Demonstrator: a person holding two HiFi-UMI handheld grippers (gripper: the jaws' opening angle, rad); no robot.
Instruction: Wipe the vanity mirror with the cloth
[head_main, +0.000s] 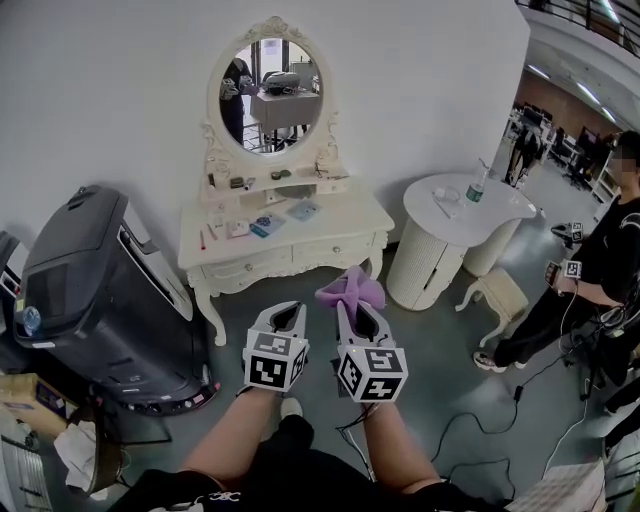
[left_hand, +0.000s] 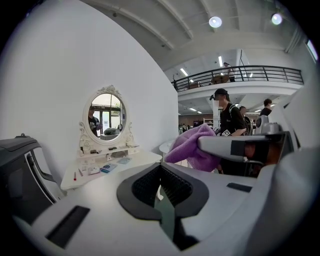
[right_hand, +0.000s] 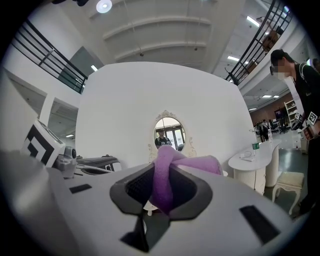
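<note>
right gripper (head_main: 352, 306) clamps a crumpled purple cloth (head_main: 352, 287) at centre frame; left gripper (head_main: 289, 310), jaws together and empty, faces the white-framed oval vanity mirror (head_main: 268, 85) upper centre.

To your left stands a big black machine (head_main: 90, 290), with a cardboard box (head_main: 25, 395) on the floor beside it. Ahead of you, the white dressing surface (head_main: 340, 222) carries 2 blue booklets (head_main: 268, 225) and a red pen (head_main: 203, 240). To its right is a round white surface (head_main: 505, 208) holding a bottle (head_main: 476, 186), and a small cream stool (head_main: 497, 293) sits just beside it. Further to your right a person (head_main: 600, 270) in black stands over loose cables (head_main: 480, 410) trailing across the grey floor.
</note>
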